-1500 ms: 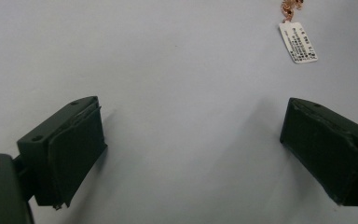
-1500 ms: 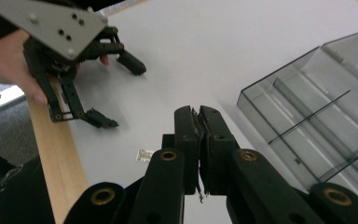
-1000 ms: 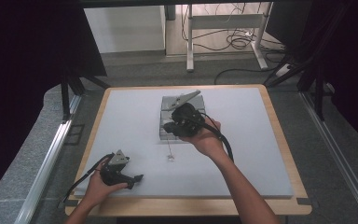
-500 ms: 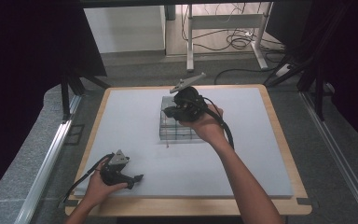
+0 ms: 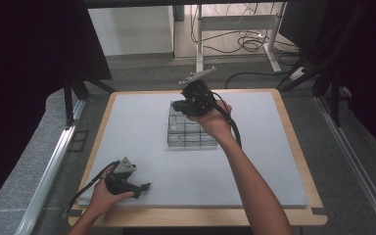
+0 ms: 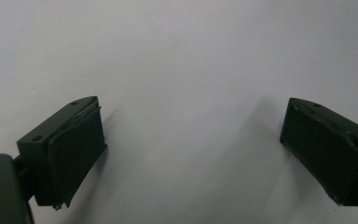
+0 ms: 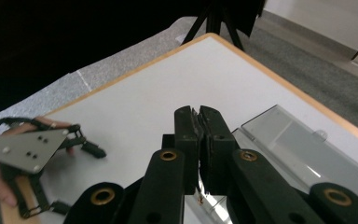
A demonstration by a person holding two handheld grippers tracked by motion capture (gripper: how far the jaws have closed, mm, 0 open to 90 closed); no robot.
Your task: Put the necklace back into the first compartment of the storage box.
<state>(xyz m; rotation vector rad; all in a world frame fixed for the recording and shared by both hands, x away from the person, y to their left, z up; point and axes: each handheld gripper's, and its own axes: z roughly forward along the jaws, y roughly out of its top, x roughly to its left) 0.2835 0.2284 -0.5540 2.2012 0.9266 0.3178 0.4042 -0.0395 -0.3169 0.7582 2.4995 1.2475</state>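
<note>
Black two-jawed tool with brass-ringed pivots, grey triangular plate.

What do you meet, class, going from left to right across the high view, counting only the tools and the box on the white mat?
Left tool → clear compartment box → right tool, held above the box's far end, so those two overlap.

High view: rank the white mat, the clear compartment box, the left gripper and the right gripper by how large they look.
1. white mat, by far the largest.
2. clear compartment box.
3. right gripper and left gripper: they look about alike, and the right one is raised nearer the camera, so I will not rank them.
</note>
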